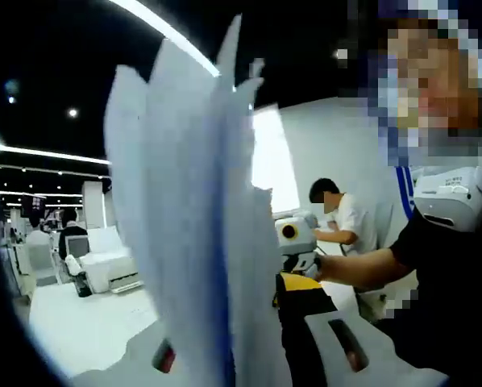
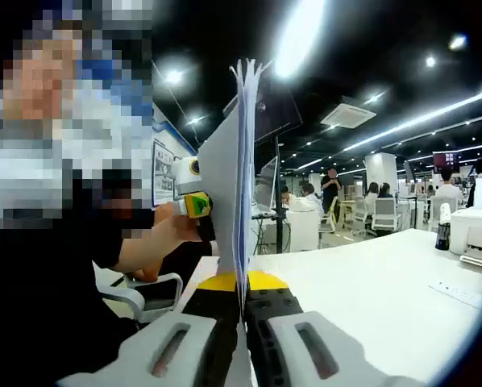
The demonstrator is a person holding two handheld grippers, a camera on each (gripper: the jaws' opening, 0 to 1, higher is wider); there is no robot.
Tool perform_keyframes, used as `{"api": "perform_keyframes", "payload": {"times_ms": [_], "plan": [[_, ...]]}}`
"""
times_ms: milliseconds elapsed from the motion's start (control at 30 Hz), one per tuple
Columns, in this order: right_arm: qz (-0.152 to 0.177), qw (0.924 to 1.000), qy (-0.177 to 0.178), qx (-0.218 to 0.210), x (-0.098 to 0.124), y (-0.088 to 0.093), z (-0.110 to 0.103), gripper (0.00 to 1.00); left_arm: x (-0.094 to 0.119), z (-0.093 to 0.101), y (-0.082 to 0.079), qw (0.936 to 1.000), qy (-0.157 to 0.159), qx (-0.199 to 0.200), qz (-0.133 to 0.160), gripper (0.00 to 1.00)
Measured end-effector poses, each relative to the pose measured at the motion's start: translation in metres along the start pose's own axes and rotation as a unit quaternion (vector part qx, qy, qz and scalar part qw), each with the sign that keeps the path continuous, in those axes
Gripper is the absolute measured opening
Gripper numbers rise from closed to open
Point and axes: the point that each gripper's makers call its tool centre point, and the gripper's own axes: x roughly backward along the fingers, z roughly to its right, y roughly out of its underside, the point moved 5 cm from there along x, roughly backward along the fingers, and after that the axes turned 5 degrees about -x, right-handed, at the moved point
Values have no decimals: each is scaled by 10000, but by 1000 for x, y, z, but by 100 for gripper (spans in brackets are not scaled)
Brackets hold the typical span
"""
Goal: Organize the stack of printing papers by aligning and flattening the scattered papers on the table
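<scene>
Office lights glare over the white table [image 2: 370, 282] while my right gripper [image 2: 243, 322] and left gripper [image 1: 225, 355] both clamp the paper stack [image 2: 237, 185] upright above it, so I should tap its lower edge down squarely to align the sheets

One stack of papers [image 2: 239, 185], sheet count indeterminable; two grippers, left gripper [image 1: 225, 355] and right gripper [image 2: 243, 339]; one white table [image 2: 386, 282]; one printer [image 2: 475, 230]
</scene>
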Motion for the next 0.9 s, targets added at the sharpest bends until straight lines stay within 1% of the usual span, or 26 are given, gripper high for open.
{"api": "perform_keyframes", "payload": {"times_ms": [67,100,200,233,267,300,400,433,467,500,567,600,667,700,733,767,800,900], "plan": [[-113,9999,41,70,6,-5,1,0,2,-2,-1,9999,-58,-106,-81,22],[-257,9994,102,229,12,-9,2,0,5,-3,-1,9996,-96,-197,-155,22],[-546,9974,155,442,22,-19,2,0,9,-7,-9,9991,-164,-325,-209,24],[-580,9971,168,465,23,-20,2,0,11,-8,-11,9989,-169,-361,-226,24],[-772,9948,206,633,28,-26,2,0,14,-12,-15,9977,-197,-539,-348,24],[-806,9943,206,659,29,-27,1,0,15,-13,-16,9974,-212,-582,-366,24],[-1103,9895,221,913,37,-37,-1,0,20,-18,-32,9946,-255,-875,-496,25],[-1157,9885,220,947,39,-38,-2,0,21,-19,-34,9944,-256,-900,-500,25],[-1290,9860,215,1031,41,-41,-3,0,23,-22,-43,9935,-224,-996,-508,25],[-1398,9839,206,1093,43,-43,-4,0,24,-23,-50,9937,-165,-990,-498,25],[-1589,9799,205,1192,45,-44,-5,0,23,-23,-60,9931,1,-1015,-579,26],[-1650,9780,210,1258,46,-45,-5,0,22,-23,-62,9913,73,-1122,-683,27],[-1735,9760,215,1296,46,-47,-6,0,16,-19,-69,9820,279,-1545,-1054,28],[-1790,9747,221,1322,45,-47,-6,0,12,-16,-71,9759,406,-1742,-1251,28],[-1857,9729,227,1359,45,-48,-6,0,7,-12,-71,9713,510,-1862,-1391,28],[-1975,9687,239,1483,44,-48,-6,0,3,-8,-71,9672,624,-1940,-1519,28],[-2045,9662,231,1551,43,-49,-7,0,-2,-5,-71,9635,721,-1998,-1632,28],[-2248,9596,212,1682,40,-49,-9,0,-17,3,-70,9539,882,-2164,-1886,28]]}}
